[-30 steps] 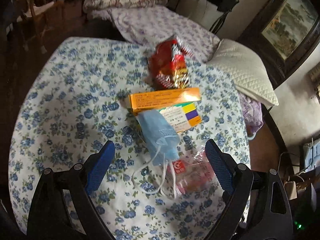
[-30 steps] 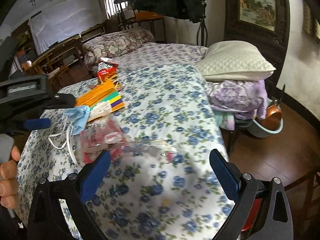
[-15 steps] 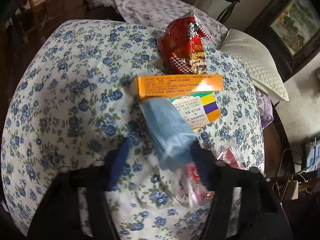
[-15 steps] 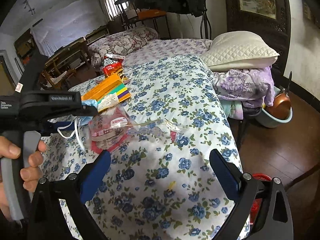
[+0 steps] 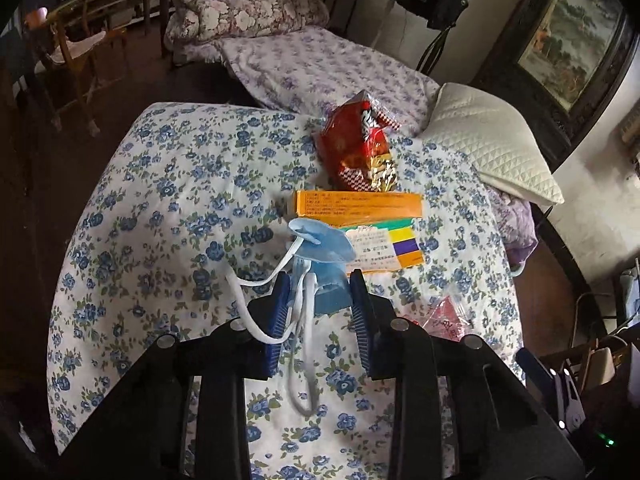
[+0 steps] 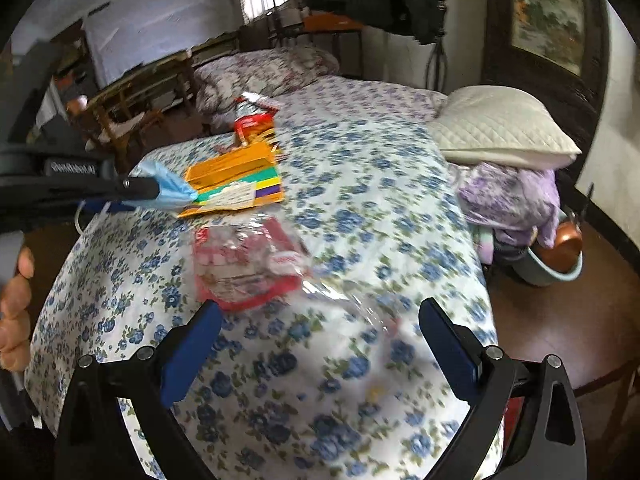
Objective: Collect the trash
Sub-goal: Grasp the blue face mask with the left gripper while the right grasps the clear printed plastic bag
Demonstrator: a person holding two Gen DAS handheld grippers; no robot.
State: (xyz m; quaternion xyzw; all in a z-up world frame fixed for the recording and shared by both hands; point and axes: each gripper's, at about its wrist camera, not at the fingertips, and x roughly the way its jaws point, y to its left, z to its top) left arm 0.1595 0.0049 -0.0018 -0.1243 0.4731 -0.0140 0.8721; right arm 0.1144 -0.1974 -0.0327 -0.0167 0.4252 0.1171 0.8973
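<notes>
Left wrist view: the left tongs (image 5: 318, 314) have just been closing and are now pinching the near end of the crumpled pale-blue paper face mask (image 5: 326, 258), which is hanging just above the blue-flowered white bedspread (image 5: 168, 200). Its white elastic ear loops (image 5: 304, 352) are dangling loose over the near pad. The mask is looking very light, soft and floppy, so the bunched cloth seems a safer hold than the loops. Just beyond it are lying the flat orange cardboard box (image 5: 358, 204), the striped card packet (image 5: 386, 248) and the red crinkly snack bag (image 5: 360, 150).

Right wrist view: the right tongs (image 6: 320, 344) are standing wide apart with nothing between them, hovering over the clear plastic wrapper with red print (image 6: 246, 268). That wrapper is looking thin, slippery and crackly; a pinch at its near edge should be gripping best.
</notes>
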